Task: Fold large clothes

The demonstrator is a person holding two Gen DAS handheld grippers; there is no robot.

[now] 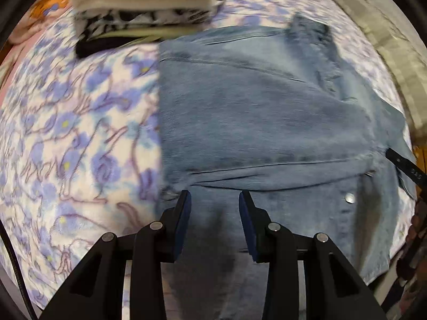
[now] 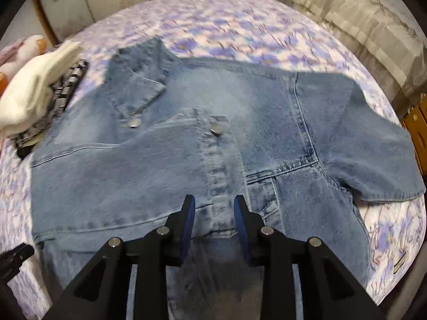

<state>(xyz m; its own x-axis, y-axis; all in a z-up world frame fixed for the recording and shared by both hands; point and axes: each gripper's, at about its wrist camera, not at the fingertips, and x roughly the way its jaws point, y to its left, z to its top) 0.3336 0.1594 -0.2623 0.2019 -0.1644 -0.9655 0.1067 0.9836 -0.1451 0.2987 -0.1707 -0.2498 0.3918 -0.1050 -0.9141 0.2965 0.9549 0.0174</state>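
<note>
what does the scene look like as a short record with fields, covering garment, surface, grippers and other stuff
garment: blue denim jacket, lying spread out, front up, one side folded in
surface: purple floral bedspread
left gripper: open, over the jacket, holding nothing
right gripper: open, over the button placket, holding nothing
other: stack of folded clothes, cream piece on top, beside the jacket's collar

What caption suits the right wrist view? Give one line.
Open right gripper above a denim jacket spread on a floral bedspread.

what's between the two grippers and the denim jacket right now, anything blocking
Nothing visible: the left gripper and right gripper hang open directly over the denim jacket. The folded clothes stack sits off to the side.
</note>
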